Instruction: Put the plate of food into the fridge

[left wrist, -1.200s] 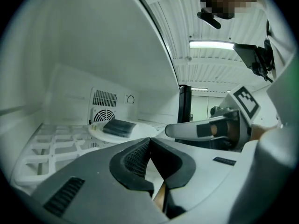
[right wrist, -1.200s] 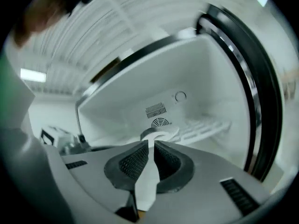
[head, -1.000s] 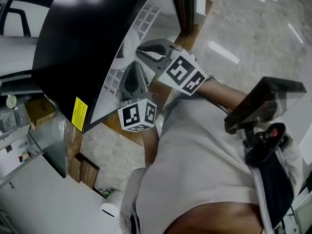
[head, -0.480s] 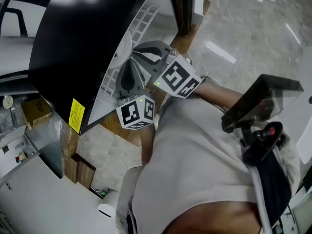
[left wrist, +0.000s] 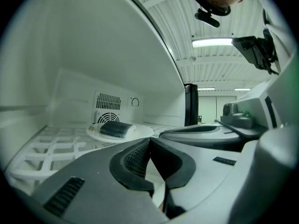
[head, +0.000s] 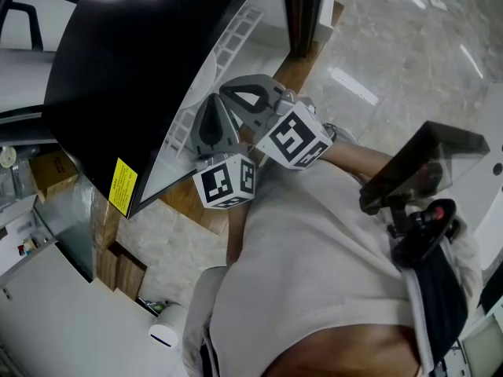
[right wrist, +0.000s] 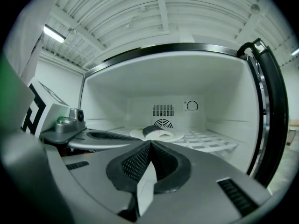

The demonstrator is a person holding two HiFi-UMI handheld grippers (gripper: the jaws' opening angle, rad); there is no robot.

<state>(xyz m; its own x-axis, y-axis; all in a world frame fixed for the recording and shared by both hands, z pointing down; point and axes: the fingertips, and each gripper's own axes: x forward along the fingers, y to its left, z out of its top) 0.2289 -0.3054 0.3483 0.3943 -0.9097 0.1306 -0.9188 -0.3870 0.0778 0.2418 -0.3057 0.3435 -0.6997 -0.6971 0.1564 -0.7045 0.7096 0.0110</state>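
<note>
A white plate [right wrist: 159, 135] with a dark piece of food [right wrist: 152, 130] rests on the white wire shelf [right wrist: 210, 143] deep inside the open fridge, just in front of the rear fan grille. The same plate [left wrist: 119, 132] shows in the left gripper view. My left gripper [left wrist: 149, 140] is shut and empty at the fridge mouth, well short of the plate. Beside it, my right gripper [right wrist: 150, 143] has its jaws closing fully together with nothing between them. In the head view the left gripper [head: 211, 126] and right gripper [head: 244, 97] sit side by side at the opening.
The fridge's black outer wall [head: 118, 61] carries a yellow label [head: 122, 187]. Its dark door edge [right wrist: 270, 120] stands at the right. A wooden base [head: 118, 261] sits beneath, with a cardboard box [head: 51, 167] to the left and a white cylinder [head: 163, 334] on the floor.
Both grippers stay at the fridge mouth with only small shifts. The plate has not moved.
</note>
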